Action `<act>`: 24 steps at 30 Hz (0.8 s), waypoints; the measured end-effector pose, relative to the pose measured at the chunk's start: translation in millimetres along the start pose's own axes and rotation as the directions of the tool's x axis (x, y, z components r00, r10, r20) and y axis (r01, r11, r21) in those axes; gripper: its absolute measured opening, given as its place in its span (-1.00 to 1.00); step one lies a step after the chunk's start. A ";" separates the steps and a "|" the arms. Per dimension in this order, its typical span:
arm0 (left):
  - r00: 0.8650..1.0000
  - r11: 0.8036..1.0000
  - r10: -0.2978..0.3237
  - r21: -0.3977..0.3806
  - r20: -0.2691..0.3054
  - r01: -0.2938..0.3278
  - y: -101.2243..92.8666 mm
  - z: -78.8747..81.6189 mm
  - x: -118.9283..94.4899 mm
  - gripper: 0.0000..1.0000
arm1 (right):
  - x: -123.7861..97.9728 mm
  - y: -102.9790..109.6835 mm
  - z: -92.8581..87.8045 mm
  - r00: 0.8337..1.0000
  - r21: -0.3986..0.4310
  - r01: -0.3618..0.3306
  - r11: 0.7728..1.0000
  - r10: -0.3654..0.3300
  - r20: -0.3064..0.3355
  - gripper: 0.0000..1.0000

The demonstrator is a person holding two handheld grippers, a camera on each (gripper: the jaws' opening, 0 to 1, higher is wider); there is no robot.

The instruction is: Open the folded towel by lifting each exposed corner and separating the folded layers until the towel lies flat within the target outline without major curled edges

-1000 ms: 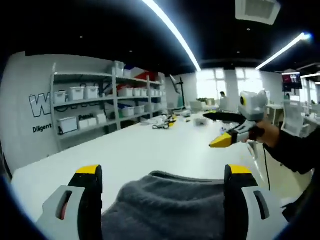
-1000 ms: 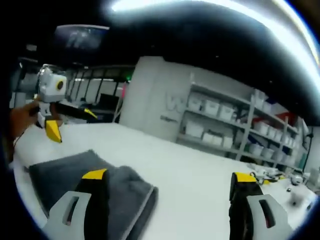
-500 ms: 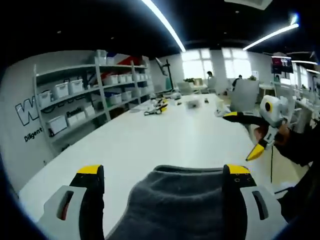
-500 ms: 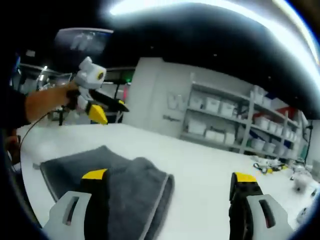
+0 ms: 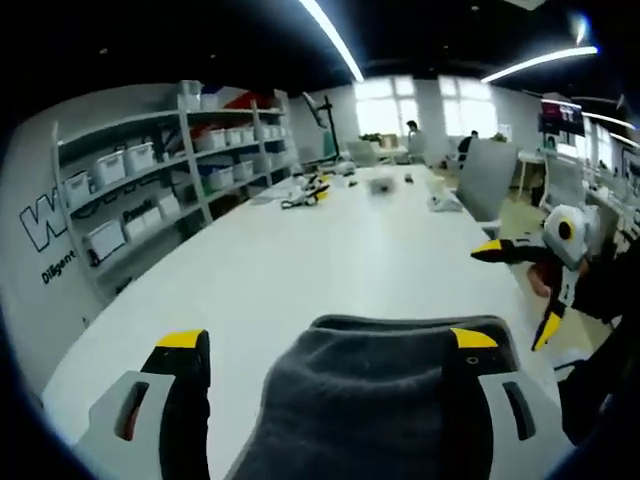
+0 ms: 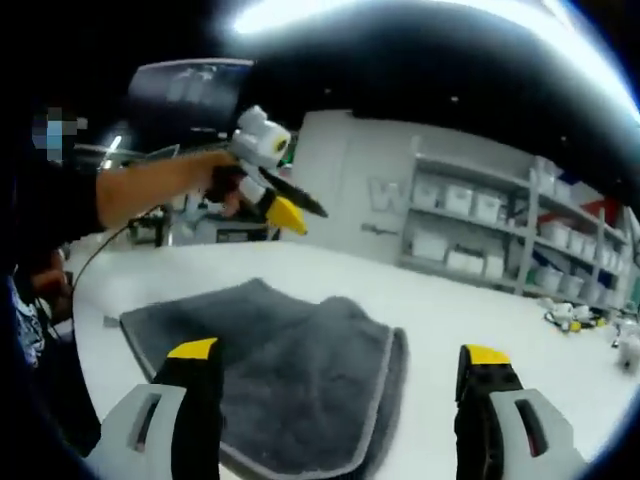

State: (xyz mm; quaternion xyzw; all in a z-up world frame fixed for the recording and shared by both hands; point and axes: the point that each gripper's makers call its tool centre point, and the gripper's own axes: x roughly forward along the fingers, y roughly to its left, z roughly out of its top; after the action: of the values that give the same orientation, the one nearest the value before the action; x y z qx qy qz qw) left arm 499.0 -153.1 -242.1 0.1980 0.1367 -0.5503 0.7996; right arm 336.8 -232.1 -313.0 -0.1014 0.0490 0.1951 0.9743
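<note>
A dark grey folded towel (image 6: pixel 275 375) lies on the white table (image 6: pixel 450 310), its rounded fold toward the table's middle. In the left gripper view the towel (image 5: pixel 390 400) rises between my jaws. My left gripper (image 5: pixel 325 345) is open above it, nothing held. My right gripper (image 6: pixel 335 355) is open too, hovering over the towel's near edge. The left gripper (image 6: pixel 285 210) also appears in the right gripper view, held up in a hand above the towel's far side. The right gripper (image 5: pixel 545 295) shows at the right of the left gripper view, tips pointing down, jaws apart.
Shelves with white bins (image 5: pixel 150 170) line the wall on one side. Small tools and clutter (image 5: pixel 310 190) sit far down the table. The long table top (image 5: pixel 330 260) stretches beyond the towel. A person's arm (image 6: pixel 150 190) and body stand at the table's end.
Both views have swung: more of the towel shows under the right gripper. The right gripper has dropped lower and tipped downward; the left gripper sits higher over the towel.
</note>
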 end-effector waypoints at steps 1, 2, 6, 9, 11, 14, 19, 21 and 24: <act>1.000 1.000 -0.006 0.007 -0.009 0.006 -1.9 0.1 0.4 0.85 | 0.0 8.0 -4.8 1.000 0.009 -0.024 1.000 0.024 -0.018 0.82; 1.000 1.000 -0.013 0.013 -0.018 0.013 -5.3 -0.9 0.5 0.84 | -0.2 13.7 -9.1 0.998 0.025 -0.044 0.999 0.044 -0.033 0.76; 0.998 0.999 -0.019 0.043 -0.061 0.022 -8.0 -3.7 7.6 0.83 | 1.3 36.3 -34.8 0.990 0.148 -0.106 0.983 0.118 -0.072 0.85; 0.997 0.998 -0.016 0.060 -0.074 0.020 -7.2 -2.9 11.4 0.83 | 0.7 34.9 -50.9 0.988 0.139 -0.083 0.987 0.100 -0.120 0.83; 0.997 0.998 -0.017 0.065 -0.075 0.022 -7.2 -1.1 11.9 0.82 | -1.7 34.6 -53.9 0.987 0.164 -0.080 0.983 0.102 -0.127 0.79; 0.997 0.997 -0.025 0.069 -0.076 0.030 -6.8 0.6 12.4 0.82 | -3.9 38.4 -55.8 0.985 0.189 -0.081 0.979 0.108 -0.135 0.70; 0.990 0.993 -0.060 0.093 -0.131 0.072 -5.9 -5.6 25.4 0.82 | -5.5 43.2 -71.6 0.976 0.254 -0.086 0.963 0.132 -0.170 0.69; 0.984 0.991 -0.070 0.100 -0.162 0.087 -3.7 -9.3 32.1 0.73 | -7.6 39.7 -77.5 0.975 0.255 -0.066 0.965 0.117 -0.189 0.65; 0.979 0.989 -0.081 0.111 -0.186 0.103 0.1 -7.3 42.6 0.67 | -12.8 34.8 -82.4 0.975 0.289 -0.047 0.956 0.107 -0.195 0.57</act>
State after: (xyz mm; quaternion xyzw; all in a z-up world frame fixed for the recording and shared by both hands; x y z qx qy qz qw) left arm 514.2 -184.8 -267.1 0.2883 0.1846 -0.5736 0.7442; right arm 306.9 -223.2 -397.8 0.0210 0.1821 0.2123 0.9599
